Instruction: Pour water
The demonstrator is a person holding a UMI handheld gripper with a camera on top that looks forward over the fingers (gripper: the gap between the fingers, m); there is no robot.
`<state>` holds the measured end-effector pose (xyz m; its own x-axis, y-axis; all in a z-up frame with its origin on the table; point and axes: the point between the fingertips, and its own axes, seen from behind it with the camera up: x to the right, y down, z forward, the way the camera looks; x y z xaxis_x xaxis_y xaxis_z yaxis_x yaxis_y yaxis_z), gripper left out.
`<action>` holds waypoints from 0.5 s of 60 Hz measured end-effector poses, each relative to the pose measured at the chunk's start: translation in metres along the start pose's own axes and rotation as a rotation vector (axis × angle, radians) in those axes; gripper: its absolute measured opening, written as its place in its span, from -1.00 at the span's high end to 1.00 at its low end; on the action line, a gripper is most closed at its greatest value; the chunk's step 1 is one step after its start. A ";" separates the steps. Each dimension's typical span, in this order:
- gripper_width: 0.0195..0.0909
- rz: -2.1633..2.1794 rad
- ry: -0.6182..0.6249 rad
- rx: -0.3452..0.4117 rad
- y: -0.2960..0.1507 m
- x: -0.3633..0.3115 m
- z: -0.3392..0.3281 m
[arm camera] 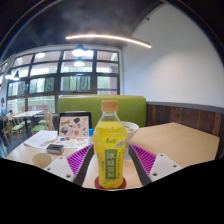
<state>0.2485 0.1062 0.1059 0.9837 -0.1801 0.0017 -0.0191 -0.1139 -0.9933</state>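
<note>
— What sort of room was it, and what did the work rest on?

— A bright canteen-like room with tall windows (pixel 60 75) and a strip light (pixel 108 40) overhead; the surface was a pale wooden table (pixel 185 140). Nearest of all, the gripper (pixel 110 160) had its two fingers spread wide, a purple pad (pixel 78 158) on each inner face.

— And the bottle?

— The bottle (pixel 109 140) stood upright between the fingers, yellow-green drink inside, orange cap (pixel 109 105) still on, resting on what looked like a reddish coaster (pixel 108 183). A gap showed at either side — so the fingers framed it rather than pressed it. Probably it was centred that way so that closing would catch the body squarely, below the shoulder, for a steady tilt.

— Anything beyond?

— Past the bottle lay a pale bowl (pixel 130 127), a propped picture card (pixel 73 125) and papers (pixel 45 140); behind them a green bench back (pixel 85 103). Pouring had likely not begun — no receiving cup was plainly identifiable.
</note>
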 end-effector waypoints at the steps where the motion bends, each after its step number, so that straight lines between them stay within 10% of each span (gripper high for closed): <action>1: -0.69 -0.001 -0.006 -0.005 -0.001 -0.003 -0.005; 30: -0.77 -0.019 -0.048 -0.053 -0.032 -0.079 -0.260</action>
<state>0.1248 -0.1296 0.1681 0.9914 -0.1304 0.0137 -0.0085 -0.1682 -0.9857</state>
